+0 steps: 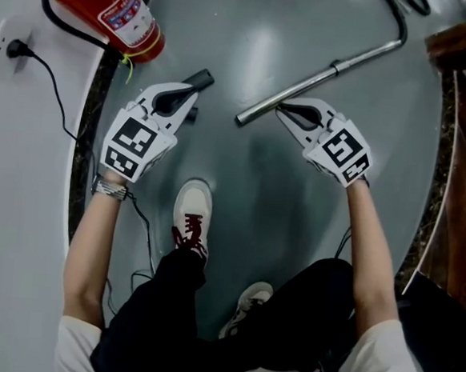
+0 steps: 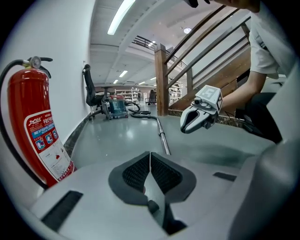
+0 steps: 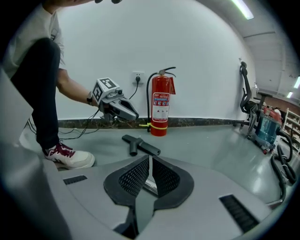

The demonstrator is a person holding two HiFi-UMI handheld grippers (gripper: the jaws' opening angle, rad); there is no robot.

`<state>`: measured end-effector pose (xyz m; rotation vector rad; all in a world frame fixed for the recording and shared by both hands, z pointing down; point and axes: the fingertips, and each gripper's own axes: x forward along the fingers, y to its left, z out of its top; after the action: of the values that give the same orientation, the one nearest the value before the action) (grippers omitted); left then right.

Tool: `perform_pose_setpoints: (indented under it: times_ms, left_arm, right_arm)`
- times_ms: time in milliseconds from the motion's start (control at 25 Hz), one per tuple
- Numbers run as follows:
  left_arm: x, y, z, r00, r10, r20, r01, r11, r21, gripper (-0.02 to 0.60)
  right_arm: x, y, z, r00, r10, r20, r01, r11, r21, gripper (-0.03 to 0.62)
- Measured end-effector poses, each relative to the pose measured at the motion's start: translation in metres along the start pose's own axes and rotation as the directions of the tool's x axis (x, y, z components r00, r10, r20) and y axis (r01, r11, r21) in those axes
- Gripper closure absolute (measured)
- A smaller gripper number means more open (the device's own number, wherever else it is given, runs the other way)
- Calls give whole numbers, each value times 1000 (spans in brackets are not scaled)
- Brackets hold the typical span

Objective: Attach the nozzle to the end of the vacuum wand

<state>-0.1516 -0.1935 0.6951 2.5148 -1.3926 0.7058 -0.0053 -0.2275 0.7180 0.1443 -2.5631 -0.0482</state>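
Observation:
The black T-shaped nozzle (image 1: 201, 79) lies on the grey floor, just beyond the tip of my left gripper (image 1: 190, 94), which is shut and empty. In the right gripper view the nozzle (image 3: 139, 145) lies in front of the jaws, apart from both grippers. The metal vacuum wand (image 1: 322, 74) lies slantwise on the floor, its open end (image 1: 241, 119) near the middle. My right gripper (image 1: 282, 109) hovers shut beside that end, holding nothing. The left gripper view shows the wand (image 2: 162, 136) running away across the floor, with the right gripper (image 2: 199, 117) above it.
A red fire extinguisher (image 1: 110, 7) stands by the white wall at the left, with a plugged-in black cable (image 1: 49, 74) nearby. The person's white shoes (image 1: 192, 214) are below the grippers. A wooden stair rail (image 2: 161, 79) stands at the right, and a vacuum unit (image 3: 267, 129) stands farther off.

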Motion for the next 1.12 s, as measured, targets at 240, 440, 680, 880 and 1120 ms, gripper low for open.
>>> perform_pose_setpoints:
  times_ms: [240, 440, 680, 880, 1120]
  left_arm:
    - [10, -16, -41, 993, -25, -112, 29, 999, 28, 561]
    - [15, -22, -90, 956, -11, -295, 53, 989, 137, 552]
    - [19, -11, -135, 898, 34, -439, 75, 971, 228, 538]
    - [23, 1, -152, 860, 30, -509, 122, 957, 263, 531]
    - [30, 4, -159, 833, -30, -552, 199, 948, 249, 480]
  right_arm:
    - [21, 14, -34, 994, 39, -106, -45, 997, -58, 562]
    - [33, 19, -53, 979, 37, -203, -68, 986, -150, 562]
    - [43, 10, -67, 963, 12, -271, -76, 971, -225, 562]
    - [52, 7, -80, 936, 37, -350, -114, 973, -200, 558]
    - [57, 4, -97, 917, 94, -389, -170, 971, -166, 452]
